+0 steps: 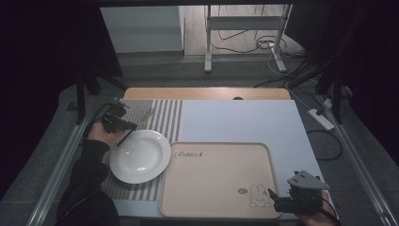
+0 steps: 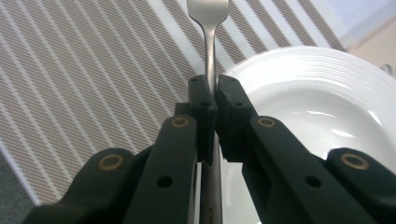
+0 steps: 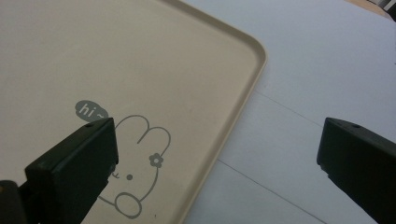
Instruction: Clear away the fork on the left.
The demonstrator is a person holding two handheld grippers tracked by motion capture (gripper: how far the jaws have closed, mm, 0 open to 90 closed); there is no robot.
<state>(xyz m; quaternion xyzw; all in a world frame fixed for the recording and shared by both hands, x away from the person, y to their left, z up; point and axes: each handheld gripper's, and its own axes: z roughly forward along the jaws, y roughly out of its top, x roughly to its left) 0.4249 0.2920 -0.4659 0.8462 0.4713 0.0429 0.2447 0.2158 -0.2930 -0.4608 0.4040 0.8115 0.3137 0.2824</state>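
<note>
At the left, the left gripper is clenched on a fork by its handle, its long axis running straight out from the jaws over the striped mat. The white plate lies just beside it. Far right, the right gripper hangs released over the tray corner.

The mat lies on the counter at the left; the plate sits on the mat, its right edge just beside the tray; the tray lies right of the mat, near the front; the fork is over the mat, left of the plate.
</note>
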